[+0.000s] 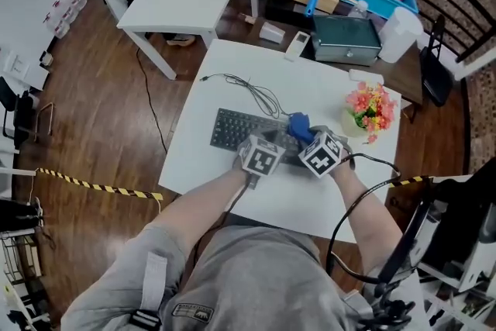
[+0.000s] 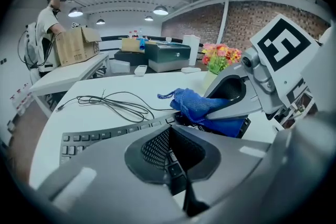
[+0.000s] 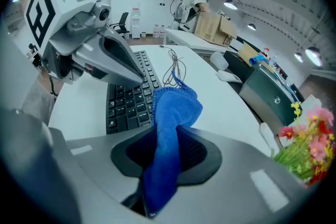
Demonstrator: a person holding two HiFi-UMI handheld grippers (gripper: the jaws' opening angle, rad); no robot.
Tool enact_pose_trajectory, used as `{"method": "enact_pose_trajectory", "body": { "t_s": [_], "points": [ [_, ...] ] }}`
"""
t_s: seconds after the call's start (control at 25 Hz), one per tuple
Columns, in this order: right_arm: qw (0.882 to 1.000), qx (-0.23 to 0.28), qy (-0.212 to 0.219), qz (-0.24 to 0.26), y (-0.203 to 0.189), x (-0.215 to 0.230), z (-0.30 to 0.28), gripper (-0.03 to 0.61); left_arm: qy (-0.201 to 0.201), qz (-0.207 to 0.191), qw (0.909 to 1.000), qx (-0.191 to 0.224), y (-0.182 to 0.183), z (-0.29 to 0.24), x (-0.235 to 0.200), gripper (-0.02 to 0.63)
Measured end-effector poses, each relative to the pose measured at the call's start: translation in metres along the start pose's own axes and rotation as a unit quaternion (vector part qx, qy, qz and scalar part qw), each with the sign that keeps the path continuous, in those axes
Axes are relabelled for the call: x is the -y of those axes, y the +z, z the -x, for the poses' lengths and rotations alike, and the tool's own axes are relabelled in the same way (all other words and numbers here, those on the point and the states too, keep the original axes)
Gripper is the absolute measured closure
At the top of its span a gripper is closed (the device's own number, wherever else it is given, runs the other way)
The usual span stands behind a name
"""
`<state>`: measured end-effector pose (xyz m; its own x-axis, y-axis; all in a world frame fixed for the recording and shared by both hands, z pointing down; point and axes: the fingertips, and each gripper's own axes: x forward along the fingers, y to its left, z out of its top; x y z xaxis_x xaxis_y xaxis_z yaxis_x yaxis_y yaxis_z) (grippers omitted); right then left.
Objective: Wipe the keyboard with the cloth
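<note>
My right tongs (image 3: pixel 169 152) are clamped on the blue cloth (image 3: pixel 176 113), which bunches out ahead of them at the right end of the black keyboard (image 1: pixel 232 128) on the white tabletop (image 1: pixel 310 201), though I cannot tell whether it presses on the keys. My left tongs (image 2: pixel 169 150) are closed together with nothing between them, poised over the keys just beside the right pair. The keyboard's cable (image 1: pixel 256 93) lies looped behind it, and a pot of flowers (image 1: pixel 370 108) stands near the tabletop's right edge
</note>
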<state>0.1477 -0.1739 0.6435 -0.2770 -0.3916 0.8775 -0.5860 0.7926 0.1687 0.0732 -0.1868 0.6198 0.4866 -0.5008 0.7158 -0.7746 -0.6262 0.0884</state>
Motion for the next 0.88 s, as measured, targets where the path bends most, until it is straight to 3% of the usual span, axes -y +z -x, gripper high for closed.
{"method": "enact_pose_trajectory", "body": {
  "t_s": [0.56, 0.72, 0.88],
  "points": [
    [0.998, -0.005, 0.067, 0.02, -0.039, -0.103, 0.02, 0.469, -0.065, -0.023, 0.997, -0.034, -0.064, 0.007, 0.066, 0.62],
    [0.997, -0.015, 0.072, 0.033, -0.043, -0.108, 0.018, 0.468, -0.066, -0.018, 0.997, -0.036, -0.074, 0.007, 0.066, 0.62],
    [0.998, 0.002, 0.061, 0.031, -0.02, -0.088, 0.018, 0.468, -0.052, -0.009, 0.9985, -0.017, -0.056, 0.008, 0.046, 0.62]
  ]
}}
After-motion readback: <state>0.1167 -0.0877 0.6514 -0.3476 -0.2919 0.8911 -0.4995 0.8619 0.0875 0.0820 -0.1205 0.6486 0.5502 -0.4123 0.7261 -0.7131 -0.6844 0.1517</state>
